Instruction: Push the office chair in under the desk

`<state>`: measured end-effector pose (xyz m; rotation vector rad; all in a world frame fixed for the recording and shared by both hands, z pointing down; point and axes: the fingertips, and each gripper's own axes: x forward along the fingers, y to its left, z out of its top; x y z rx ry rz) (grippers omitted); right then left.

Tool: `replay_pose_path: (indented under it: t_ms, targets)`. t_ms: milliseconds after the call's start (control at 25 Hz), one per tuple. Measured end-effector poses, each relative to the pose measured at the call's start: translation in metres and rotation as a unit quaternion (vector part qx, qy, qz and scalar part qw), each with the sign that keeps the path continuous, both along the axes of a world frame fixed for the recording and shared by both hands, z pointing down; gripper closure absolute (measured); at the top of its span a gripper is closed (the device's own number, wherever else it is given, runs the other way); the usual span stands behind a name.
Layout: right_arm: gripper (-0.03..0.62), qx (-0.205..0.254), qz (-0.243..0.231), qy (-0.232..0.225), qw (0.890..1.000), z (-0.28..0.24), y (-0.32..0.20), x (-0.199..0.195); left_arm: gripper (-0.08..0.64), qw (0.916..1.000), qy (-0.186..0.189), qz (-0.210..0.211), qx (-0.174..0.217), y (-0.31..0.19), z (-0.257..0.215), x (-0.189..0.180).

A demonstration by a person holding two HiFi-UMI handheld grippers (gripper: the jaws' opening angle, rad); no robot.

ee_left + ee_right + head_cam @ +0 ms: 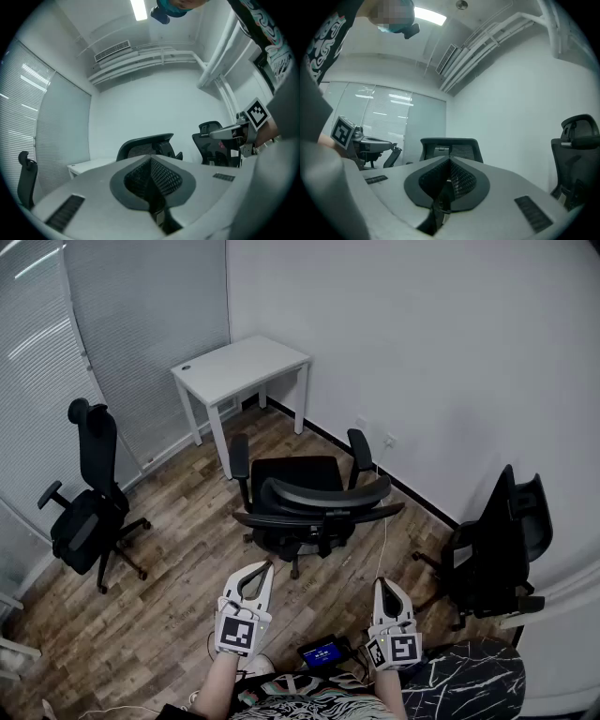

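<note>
Both tools are closed and empty: the left tool (265, 565) and the right tool (382, 583) each show their two jaws pressed together with nothing between them. They are held level, side by side and apart, pointing across the room. A patterned sleeve (469, 681) shows behind the right one.

Just ahead of the tips stands the office chair (314, 498), black, with its curved backrest towards the tools and its seat towards the bench (239, 367). It is on the open floor, clear of the bench and not under it; a strip of floor lies between them.

Three chairs are in the room in all. A second black chair (89, 512) stands well off to the left by the blinds (56, 362), and a third black chair (497, 540) stands to the right against the wall (422, 343). One bench is in view, white, four-legged and set in the far corner.

A small device with a blue screen (323, 651) lies on the floor between the two tools. The floor (187, 559) is wood-look planking; the wall is plain white with a dark skirting. Both gripper views show a ceiling light strip (138, 9) and white pipes (487, 35) along the ceiling.
</note>
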<state>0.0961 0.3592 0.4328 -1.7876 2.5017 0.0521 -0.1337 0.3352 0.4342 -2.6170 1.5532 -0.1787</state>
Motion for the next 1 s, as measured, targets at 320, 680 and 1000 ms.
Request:
replay_pose_path:
  t_ms: [320,680,1000]
  targets:
    - [0.575,0.0,-0.006,-0.004,1.0,-0.002,-0.01,0.008,0.538,0.9965,0.078,-0.028,-0.013,-0.013,-0.003,-0.014]
    - [0.575,0.003,-0.011,-0.003,1.0,-0.001,-0.02,0.02,0.538,0.9964,0.07,-0.046,0.005,-0.019,-0.008,-0.013]
    - [0.575,0.008,0.002,0.0,1.0,-0.003,-0.03,0.05,0.538,0.9959,0.038,-0.081,0.012,-0.03,-0.008,-0.004]
